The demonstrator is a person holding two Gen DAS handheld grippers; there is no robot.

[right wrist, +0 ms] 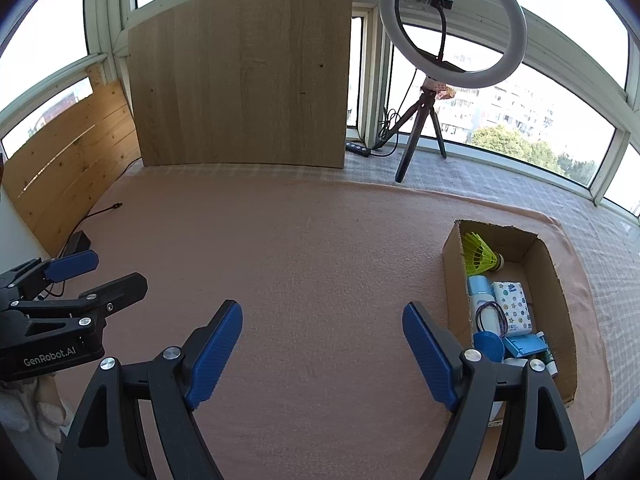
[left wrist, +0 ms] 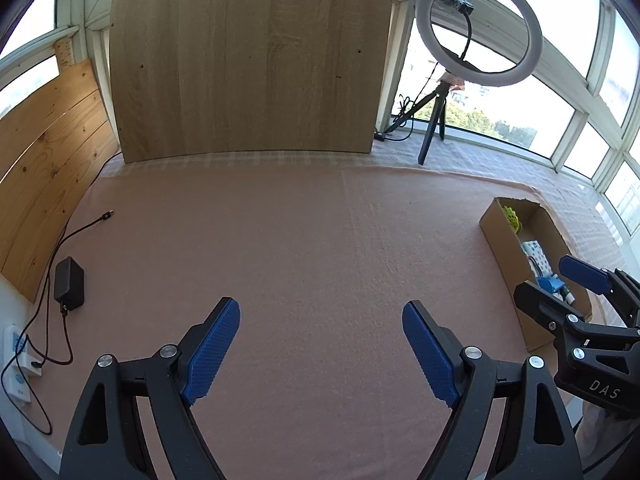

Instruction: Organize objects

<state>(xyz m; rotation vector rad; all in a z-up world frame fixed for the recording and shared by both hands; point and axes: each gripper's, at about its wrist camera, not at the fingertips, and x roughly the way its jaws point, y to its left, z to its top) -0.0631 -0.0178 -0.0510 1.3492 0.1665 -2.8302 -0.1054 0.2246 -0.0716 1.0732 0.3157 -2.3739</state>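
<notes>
A cardboard box (right wrist: 454, 280) sits on the pink cloth at the right. Inside it lie a yellow shuttlecock (right wrist: 482, 258), a tissue pack (right wrist: 514, 306), a white and blue bottle (right wrist: 479, 292), a purple hair tie (right wrist: 498, 312) and several small blue items. My right gripper (right wrist: 322, 316) hangs open over bare cloth just left of the box, nothing between its fingers. My left gripper (left wrist: 320, 320) is open and empty too, over the middle of the cloth. In the left wrist view the right gripper (left wrist: 548, 280) partly covers the box (left wrist: 500, 240).
A wooden board (left wrist: 248, 60) leans upright at the back, with pine planks (left wrist: 48, 168) along the left. A ring light on a tripod (right wrist: 452, 28) stands back right by the windows. A black adapter (left wrist: 69, 283) with cables lies at the left edge.
</notes>
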